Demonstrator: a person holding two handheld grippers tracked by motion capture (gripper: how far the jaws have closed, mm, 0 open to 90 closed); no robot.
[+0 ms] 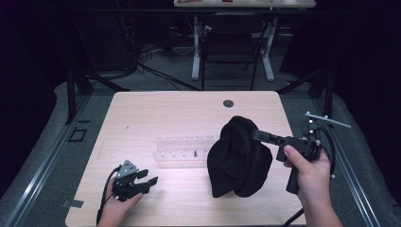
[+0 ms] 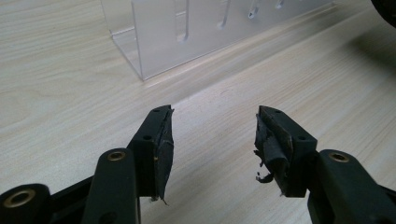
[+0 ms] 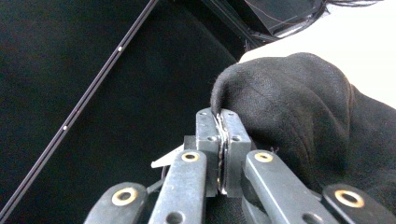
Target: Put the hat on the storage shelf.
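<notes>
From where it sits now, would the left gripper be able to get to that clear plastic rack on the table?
Probably yes. The left gripper rests open and empty on the table, and the clear rack stands just ahead of it with bare wood between. The black cloth, held up by the right gripper, hangs off to one side.

No writing, label, brand or number can be read anywhere — the items at the top edge of the high view are too small and blurred to tell.

Cloth (image 1: 239,158) right of rack (image 1: 182,151) on table (image 1: 142,113)
</notes>
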